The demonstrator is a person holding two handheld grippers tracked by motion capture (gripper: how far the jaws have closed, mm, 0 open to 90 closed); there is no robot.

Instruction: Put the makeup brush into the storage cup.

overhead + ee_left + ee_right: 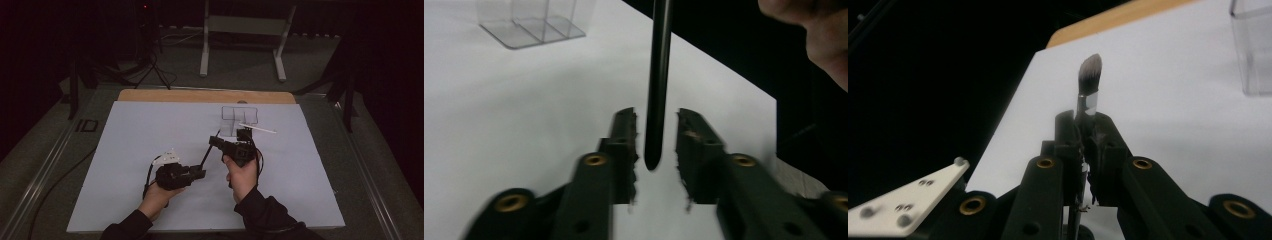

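Two grippers share the brush [1090, 75]: our right gripper [1084, 120] clamps its ferrule, our left gripper [656, 130] stands loose around the handle, so it may tilt or slip.

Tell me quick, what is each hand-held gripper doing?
Left hand-held gripper: open, the black brush handle between its jaws, untouched.
Right hand-held gripper: closed on the makeup brush.

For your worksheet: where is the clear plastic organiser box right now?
In the high view, the clear plastic organiser box stands on the white sheet, right of centre, just beyond the right gripper.
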